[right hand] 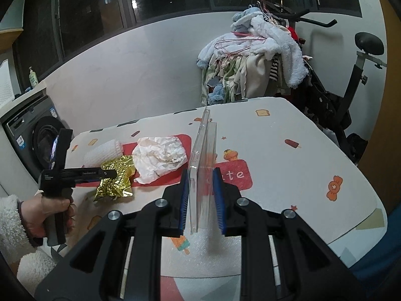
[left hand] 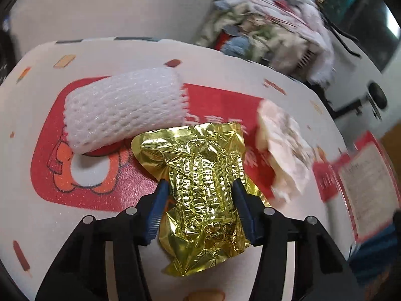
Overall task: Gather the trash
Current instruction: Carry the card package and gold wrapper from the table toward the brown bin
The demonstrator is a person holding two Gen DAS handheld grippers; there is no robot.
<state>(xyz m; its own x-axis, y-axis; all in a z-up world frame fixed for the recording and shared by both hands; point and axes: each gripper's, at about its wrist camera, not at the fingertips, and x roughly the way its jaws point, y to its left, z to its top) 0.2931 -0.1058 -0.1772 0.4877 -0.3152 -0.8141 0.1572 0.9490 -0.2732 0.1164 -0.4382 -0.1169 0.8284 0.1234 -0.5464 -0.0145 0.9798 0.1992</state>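
The left hand-held gripper (left hand: 200, 200) has its blue pads set on both sides of the crumpled gold foil wrapper (left hand: 200, 188), gripping it at the waist while it lies on the worktop (right hand: 288, 170). Just beyond its tips sits the white foam net sleeve (left hand: 122, 110); ahead and to its right lies the crumpled tissue (left hand: 280, 150). The right hand-held gripper (right hand: 200, 200) is narrowed onto a clear plastic case (right hand: 203, 165), held upright on edge. No bin shows. Judging by this, collection is early: two pieces are in hand, the sleeve and tissue remain untouched
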